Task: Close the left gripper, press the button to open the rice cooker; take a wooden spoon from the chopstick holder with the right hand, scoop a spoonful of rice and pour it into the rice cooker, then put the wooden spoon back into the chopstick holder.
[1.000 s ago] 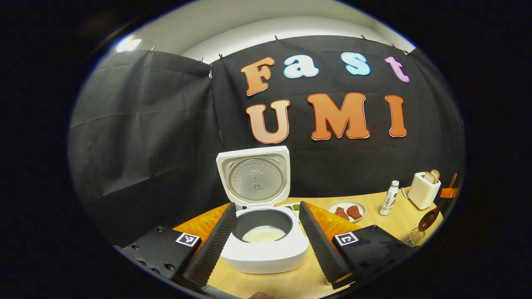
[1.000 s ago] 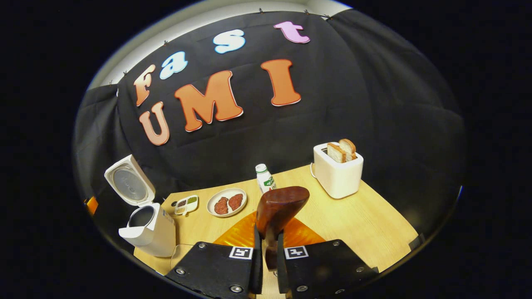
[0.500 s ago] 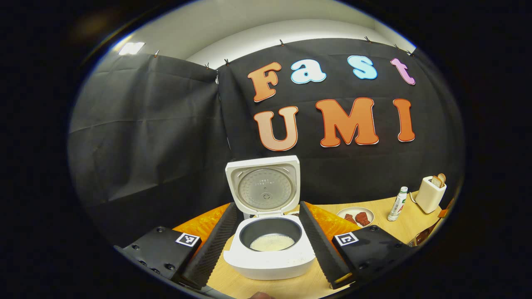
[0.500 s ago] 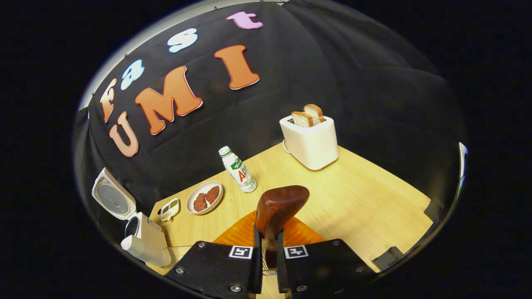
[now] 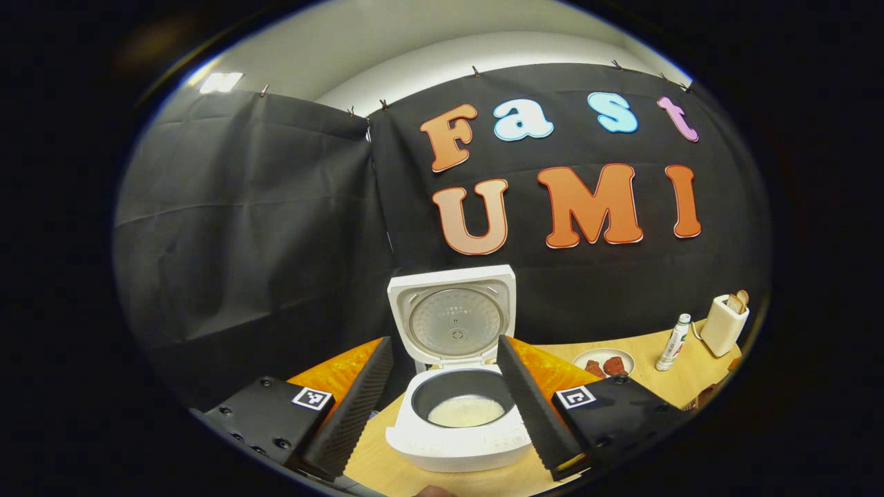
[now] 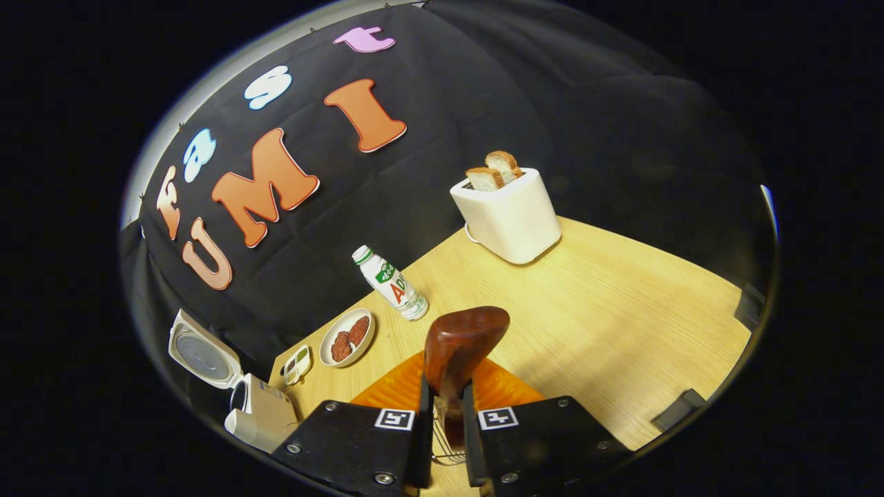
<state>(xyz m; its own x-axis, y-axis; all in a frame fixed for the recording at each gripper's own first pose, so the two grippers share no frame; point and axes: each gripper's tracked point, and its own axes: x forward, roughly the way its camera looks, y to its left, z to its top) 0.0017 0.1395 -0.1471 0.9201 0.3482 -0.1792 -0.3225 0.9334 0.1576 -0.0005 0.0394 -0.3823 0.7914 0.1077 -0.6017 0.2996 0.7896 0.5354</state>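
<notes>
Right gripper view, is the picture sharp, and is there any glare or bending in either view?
Right gripper view: sharp; the light wooden table edge curves from fisheye distortion, and the glossy brown wooden spoon in the right hand-held gripper carries a soft highlight. Left gripper view: sharp too, with the open white rice cooker evenly lit and a bright ceiling light at the upper left.

A staged kitchen corner inside a recording booth. Black cloth (image 5: 262,228) hangs clipped along its top edge as the wall, with a pale ceiling above it. A light wooden surface (image 6: 587,304) carries kitchen things: an open white rice cooker (image 5: 459,386) at 6 o'clock in the left gripper view, and in the right gripper view a toaster (image 6: 507,214) with bread at 12 o'clock, a small bottle (image 6: 390,283) and a plate of food (image 6: 347,337) towards 9 o'clock.
</notes>
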